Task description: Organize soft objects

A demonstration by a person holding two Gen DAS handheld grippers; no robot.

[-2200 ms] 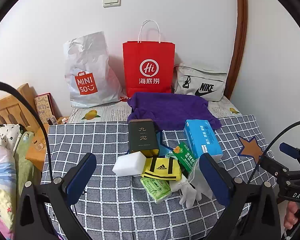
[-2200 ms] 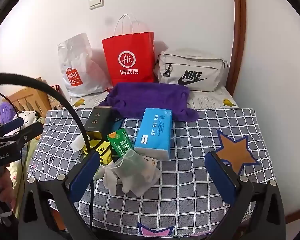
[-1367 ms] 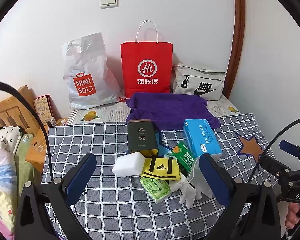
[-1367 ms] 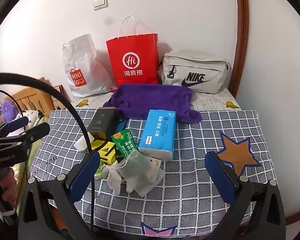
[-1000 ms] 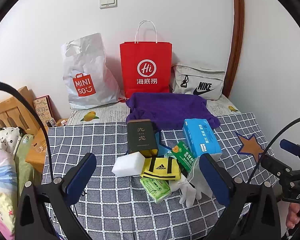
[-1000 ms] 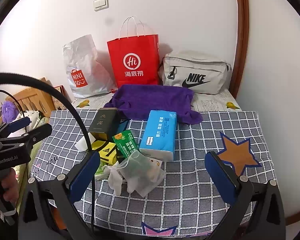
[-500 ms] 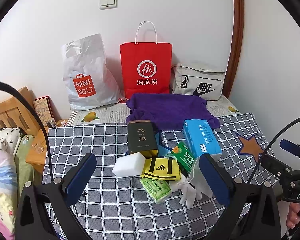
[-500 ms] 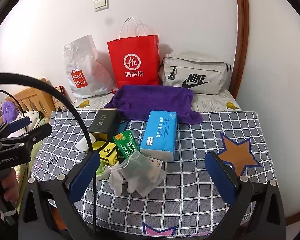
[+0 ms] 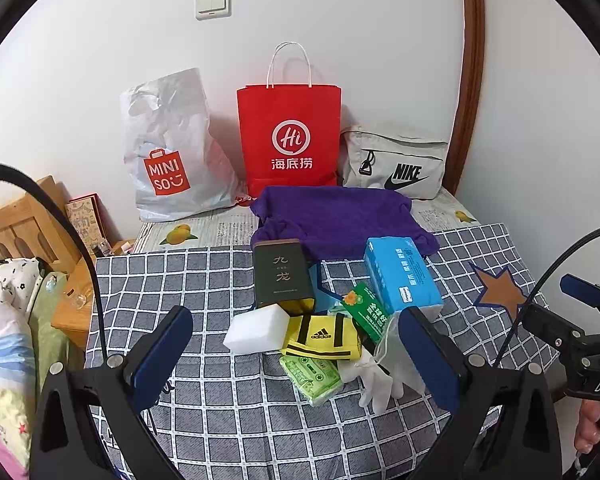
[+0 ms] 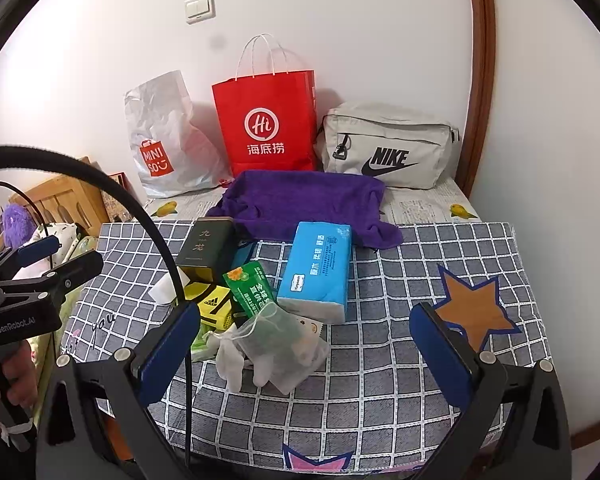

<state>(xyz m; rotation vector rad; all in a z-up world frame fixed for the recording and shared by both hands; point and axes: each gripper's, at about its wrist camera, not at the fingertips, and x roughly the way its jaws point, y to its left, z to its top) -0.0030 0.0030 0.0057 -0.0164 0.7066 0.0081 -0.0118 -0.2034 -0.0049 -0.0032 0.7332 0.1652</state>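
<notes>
Holding left gripper (image 9: 296, 360) and right gripper (image 10: 304, 344) above near edge of checked cloth (image 10: 400, 380), both spread wide, gripping nothing. Soft things lying clustered mid-cloth: mesh pouch (image 10: 284, 344), white glove (image 9: 374, 384), sponge (image 9: 256, 326), tissue pack (image 10: 318, 268). Judging pouch nearest to right gripper: am planning low approach, pinching bunched fabric, avoiding drawstring snagging glove.

We hold our left gripper (image 9: 296, 360) low in the frame of its own wrist view, jaws spread wide with nothing between the blue pads. Our right gripper (image 10: 306, 354) sits likewise at the bottom of its view, equally wide and empty. At the left edge of the right wrist view, our left hand (image 10: 4, 384) grips its handle.
</notes>
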